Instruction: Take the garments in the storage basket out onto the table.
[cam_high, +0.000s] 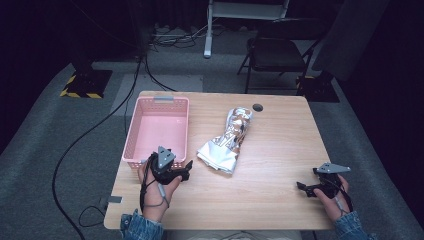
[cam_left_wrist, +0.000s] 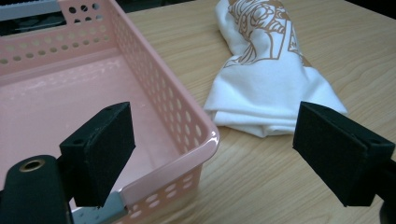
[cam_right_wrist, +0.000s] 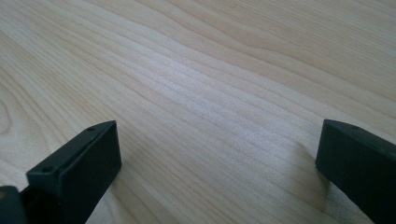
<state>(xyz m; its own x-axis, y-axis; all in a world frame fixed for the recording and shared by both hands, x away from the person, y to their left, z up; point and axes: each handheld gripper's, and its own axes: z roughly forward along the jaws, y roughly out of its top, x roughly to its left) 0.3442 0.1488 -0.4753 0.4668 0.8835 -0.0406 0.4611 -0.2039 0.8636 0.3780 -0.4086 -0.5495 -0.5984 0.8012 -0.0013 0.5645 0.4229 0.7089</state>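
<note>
Both tongs released: left tongs (cam_high: 186, 169) by pink basket (cam_high: 133, 131) corner, folded shirt (cam_high: 227, 141) just ahead; right tongs (cam_high: 302, 188) well apart.

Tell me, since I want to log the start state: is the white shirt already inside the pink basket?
No, the folded white shirt lies on the wooden table beside the pink basket, whose inside holds nothing.

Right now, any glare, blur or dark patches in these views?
High view: soft and low in detail, room around the table nearly black, shirt looks shiny, almost foil-like. Left gripper view: sharp on the shirt's print, bright glare along the pink basket rim. Right gripper view: even light, soft shadows under the jaws.
</note>
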